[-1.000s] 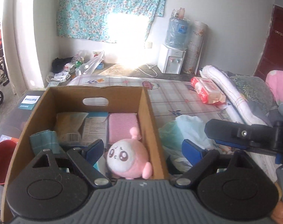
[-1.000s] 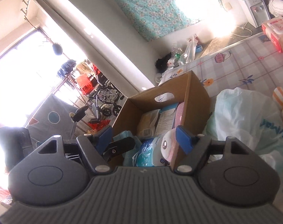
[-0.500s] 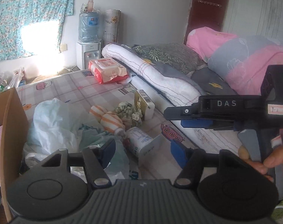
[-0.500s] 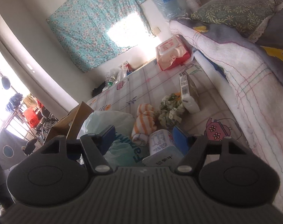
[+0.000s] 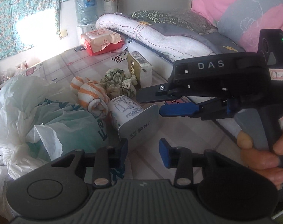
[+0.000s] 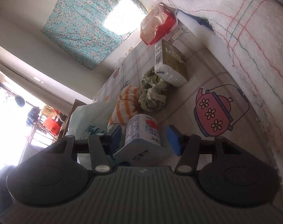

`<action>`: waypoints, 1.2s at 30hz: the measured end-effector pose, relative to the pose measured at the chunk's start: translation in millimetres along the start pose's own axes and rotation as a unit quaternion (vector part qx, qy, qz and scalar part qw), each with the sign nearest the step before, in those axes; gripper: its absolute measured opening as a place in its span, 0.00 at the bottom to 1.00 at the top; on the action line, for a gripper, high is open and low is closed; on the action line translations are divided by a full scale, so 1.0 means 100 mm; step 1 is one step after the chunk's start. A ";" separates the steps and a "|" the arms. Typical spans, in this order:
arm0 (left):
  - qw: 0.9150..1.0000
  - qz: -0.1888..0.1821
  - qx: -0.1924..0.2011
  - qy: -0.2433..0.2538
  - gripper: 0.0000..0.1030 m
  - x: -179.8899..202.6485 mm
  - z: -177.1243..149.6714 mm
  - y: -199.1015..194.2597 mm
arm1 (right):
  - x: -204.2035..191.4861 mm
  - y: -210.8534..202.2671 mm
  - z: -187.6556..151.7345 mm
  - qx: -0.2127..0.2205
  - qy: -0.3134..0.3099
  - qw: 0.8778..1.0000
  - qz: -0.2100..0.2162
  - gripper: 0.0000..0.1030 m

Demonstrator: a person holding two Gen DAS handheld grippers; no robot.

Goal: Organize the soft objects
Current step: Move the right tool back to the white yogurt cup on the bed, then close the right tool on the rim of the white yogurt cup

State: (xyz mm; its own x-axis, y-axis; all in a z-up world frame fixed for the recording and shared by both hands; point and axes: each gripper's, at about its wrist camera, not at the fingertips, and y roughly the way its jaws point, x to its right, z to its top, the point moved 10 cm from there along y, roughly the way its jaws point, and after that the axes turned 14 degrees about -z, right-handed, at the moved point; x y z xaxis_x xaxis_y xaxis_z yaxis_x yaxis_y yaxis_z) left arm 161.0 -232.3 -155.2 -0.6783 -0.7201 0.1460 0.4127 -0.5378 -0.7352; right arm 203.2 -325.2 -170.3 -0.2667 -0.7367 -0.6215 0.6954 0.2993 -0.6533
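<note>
A white soft pack with printed labels (image 5: 133,117) lies on the checked sheet. Behind it lie an orange-striped rolled towel (image 5: 91,93), a green scrunched cloth (image 5: 119,83) and a tan tissue pack (image 5: 139,67). My left gripper (image 5: 143,152) is open and empty just in front of the white pack. My right gripper (image 6: 144,137) is open with the white pack (image 6: 141,136) between its fingers; its jaws stand apart from the pack's sides. It shows from the side in the left wrist view (image 5: 152,102), above the pack.
A crumpled white and green plastic bag (image 5: 39,115) lies at the left. A red and pink wipes pack (image 5: 100,43) lies further back. Rolled bedding (image 5: 160,37) and pillows run along the right. A water dispenser (image 5: 85,13) stands by the wall.
Both grippers swung right, away from the cardboard box with the pink plush, and came down low over the bed. The right gripper moved around the white pack.
</note>
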 end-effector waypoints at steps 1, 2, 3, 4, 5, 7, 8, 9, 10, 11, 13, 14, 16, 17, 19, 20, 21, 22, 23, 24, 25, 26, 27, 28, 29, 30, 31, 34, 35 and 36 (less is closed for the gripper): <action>1.000 0.008 0.003 0.006 0.38 0.01 0.00 -0.02 | 0.02 0.04 0.00 -0.002 0.002 1.000 0.002 0.52; 1.000 0.013 0.009 0.011 0.39 0.02 0.00 -0.06 | 0.02 0.07 0.00 -0.004 0.003 1.000 0.002 0.52; 0.999 0.022 0.020 0.017 0.39 0.03 0.00 -0.11 | 0.02 0.09 0.01 -0.004 0.003 1.000 0.003 0.52; 0.999 0.029 0.026 0.019 0.39 0.03 0.00 -0.14 | 0.02 0.10 0.01 -0.002 0.005 1.000 0.006 0.53; 0.999 0.032 0.030 0.020 0.42 0.04 0.00 -0.16 | 0.01 0.09 0.02 0.000 0.006 1.000 0.011 0.53; 0.999 0.037 0.023 0.016 0.43 0.01 0.01 -0.12 | -0.02 0.06 -0.01 0.001 0.008 1.000 0.019 0.53; 0.999 0.044 0.017 0.014 0.43 -0.01 0.01 -0.09 | -0.04 0.09 -0.03 -0.004 0.006 1.000 0.018 0.53; 0.999 0.049 0.011 0.011 0.43 -0.03 0.02 -0.04 | -0.04 0.12 -0.06 -0.010 0.005 1.000 0.014 0.53; 0.999 0.051 0.006 0.007 0.43 -0.05 0.03 0.01 | -0.04 0.14 -0.09 -0.018 0.006 1.000 0.014 0.53; 0.999 0.049 -0.002 -0.001 0.43 -0.07 0.02 0.05 | -0.06 0.15 -0.13 -0.026 0.007 1.000 0.016 0.53; 0.999 0.040 -0.005 -0.017 0.42 -0.08 0.00 0.09 | -0.10 0.17 -0.18 -0.031 0.005 0.999 0.016 0.53; 0.999 0.037 0.000 -0.023 0.42 -0.09 -0.01 0.08 | -0.12 0.16 -0.19 -0.029 0.002 0.999 0.016 0.53; 0.999 0.026 -0.001 -0.030 0.42 -0.07 -0.03 0.05 | -0.16 0.09 -0.20 -0.023 0.001 1.000 0.020 0.53; 0.999 0.015 0.002 -0.034 0.42 -0.05 -0.03 0.02 | -0.18 0.05 -0.20 -0.024 0.003 0.999 0.023 0.53; 0.999 -0.003 0.007 -0.039 0.42 0.01 -0.03 -0.07 | -0.20 -0.02 -0.21 -0.034 0.009 0.999 0.025 0.55; 0.999 -0.012 0.008 -0.048 0.42 0.02 -0.04 -0.12 | -0.20 -0.04 -0.24 -0.044 0.012 0.999 0.020 0.55; 0.998 -0.022 0.007 -0.061 0.42 0.03 -0.05 -0.16 | -0.20 -0.06 -0.26 -0.051 0.015 0.998 0.019 0.56; 0.997 -0.031 0.005 -0.076 0.42 0.02 -0.06 -0.19 | -0.20 -0.12 -0.30 -0.061 0.024 0.998 0.021 0.56; 0.995 -0.041 0.004 -0.091 0.42 0.01 -0.08 -0.21 | -0.19 -0.17 -0.33 -0.070 0.037 0.997 0.025 0.57; 0.993 -0.049 0.003 -0.104 0.42 0.01 -0.10 -0.23 | -0.17 -0.21 -0.35 -0.076 0.049 0.995 0.030 0.57; 0.992 -0.055 0.001 -0.116 0.42 0.00 -0.12 -0.25 | -0.15 -0.25 -0.37 -0.080 0.062 0.994 0.036 0.57; 0.990 -0.061 0.001 -0.124 0.41 0.00 -0.14 -0.27 | -0.15 -0.29 -0.40 -0.084 0.074 0.993 0.046 0.57; 0.990 -0.067 -0.001 -0.127 0.41 0.01 -0.16 -0.28 | -0.17 -0.32 -0.42 -0.088 0.083 0.991 0.057 0.57; 0.989 -0.074 -0.001 -0.128 0.41 0.03 -0.18 -0.29 | -0.18 -0.36 -0.45 -0.090 0.094 0.989 0.070 0.57; 0.989 -0.077 0.002 -0.125 0.39 0.06 -0.19 -0.30 | -0.19 -0.38 -0.47 -0.088 0.096 0.989 0.070 0.57; 0.990 -0.075 0.003 -0.121 0.37 0.06 -0.20 -0.30 | -0.19 -0.41 -0.48 -0.082 0.097 0.990 0.065 0.57; 0.990 -0.073 0.005 -0.118 0.35 0.06 -0.21 -0.29 | -0.20 -0.43 -0.48 -0.075 0.097 0.991 0.061 0.57; 0.991 -0.076 0.003 -0.112 0.34 0.07 -0.26 -0.28 | -0.19 -0.52 -0.48 -0.051 0.091 0.993 0.056 0.57; 0.991 -0.077 0.002 -0.107 0.34 0.08 -0.30 -0.28 | -0.17 -0.54 -0.49 -0.045 0.085 0.994 0.049 0.57; 0.992 -0.076 0.000 -0.101 0.34 0.08 -0.32 -0.28 | -0.12 -0.58 -0.50 -0.036 0.075 0.996 0.038 0.57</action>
State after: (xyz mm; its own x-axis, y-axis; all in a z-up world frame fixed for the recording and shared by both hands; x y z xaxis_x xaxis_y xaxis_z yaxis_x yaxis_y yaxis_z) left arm 124.3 -209.2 -155.3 -0.5978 -0.7032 0.3849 0.3142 -0.6473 -0.6945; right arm 132.8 -303.2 -146.1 -0.3153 -0.6128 -0.7246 0.6693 0.3977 -0.6276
